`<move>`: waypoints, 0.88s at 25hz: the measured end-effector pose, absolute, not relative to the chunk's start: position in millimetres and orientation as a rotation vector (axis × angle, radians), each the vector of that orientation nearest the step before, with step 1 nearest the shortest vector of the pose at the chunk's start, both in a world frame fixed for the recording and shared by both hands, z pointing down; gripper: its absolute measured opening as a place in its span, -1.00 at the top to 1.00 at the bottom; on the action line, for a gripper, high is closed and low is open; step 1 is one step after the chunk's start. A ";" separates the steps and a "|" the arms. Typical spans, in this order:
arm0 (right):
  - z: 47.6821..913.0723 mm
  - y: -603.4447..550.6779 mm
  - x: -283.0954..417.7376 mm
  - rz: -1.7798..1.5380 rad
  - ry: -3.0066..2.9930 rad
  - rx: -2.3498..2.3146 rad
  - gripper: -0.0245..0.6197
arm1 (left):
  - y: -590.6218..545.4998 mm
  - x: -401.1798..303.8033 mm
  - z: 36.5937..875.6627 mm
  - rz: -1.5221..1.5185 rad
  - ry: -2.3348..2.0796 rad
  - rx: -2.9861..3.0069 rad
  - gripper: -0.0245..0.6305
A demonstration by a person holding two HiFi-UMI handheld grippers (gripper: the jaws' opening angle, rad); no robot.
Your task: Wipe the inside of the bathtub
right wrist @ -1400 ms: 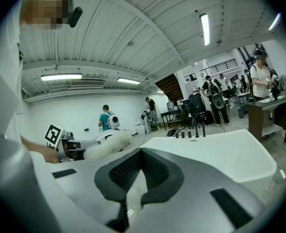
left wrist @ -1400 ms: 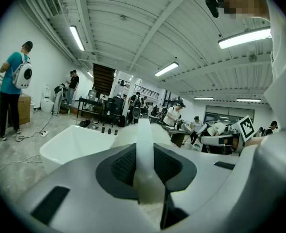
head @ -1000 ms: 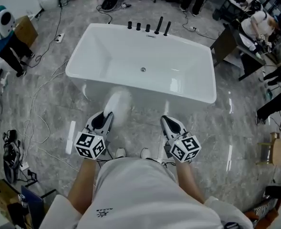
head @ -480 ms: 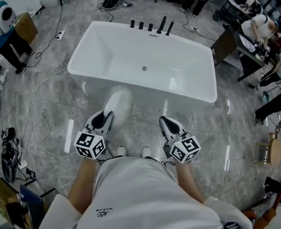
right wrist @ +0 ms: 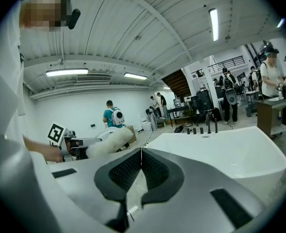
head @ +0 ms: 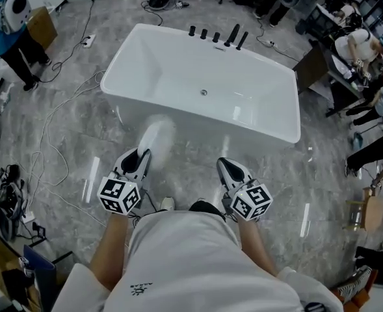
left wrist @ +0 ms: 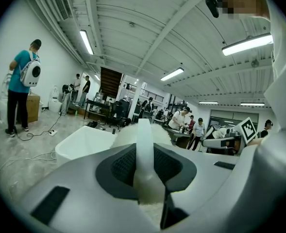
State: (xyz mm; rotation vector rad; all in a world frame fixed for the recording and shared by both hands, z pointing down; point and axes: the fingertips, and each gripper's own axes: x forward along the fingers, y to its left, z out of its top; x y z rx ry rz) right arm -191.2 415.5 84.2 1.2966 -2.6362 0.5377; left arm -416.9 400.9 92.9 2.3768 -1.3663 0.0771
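A white rectangular bathtub [head: 145,51] stands on the grey marble floor ahead of me, with black taps [head: 216,36] on its far rim and a drain [head: 203,92] in its bottom. My left gripper [head: 144,153] is shut on the handle of a white fluffy duster [head: 157,134], whose head points at the tub's near wall, outside the tub. In the left gripper view the duster [left wrist: 143,144] sticks up between the jaws. My right gripper [head: 227,164] is shut and holds nothing; its jaws [right wrist: 141,152] meet, with the bathtub [right wrist: 220,152] beyond.
Cables [head: 54,119] trail over the floor left of the tub. A person in a teal shirt [head: 9,25] stands at far left by a cardboard box [head: 43,26]. Desks and seated people [head: 360,51] fill the right side. Bags [head: 9,203] lie at lower left.
The head view has shifted slightly, so the tub sits a little to the right and more tilted. Both grippers keep their place and grip.
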 end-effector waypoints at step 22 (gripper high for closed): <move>100.3 350.0 -299.2 0.542 -2.755 0.861 0.86 | 414.0 -526.0 111.0 0.042 -1.709 2.096 0.65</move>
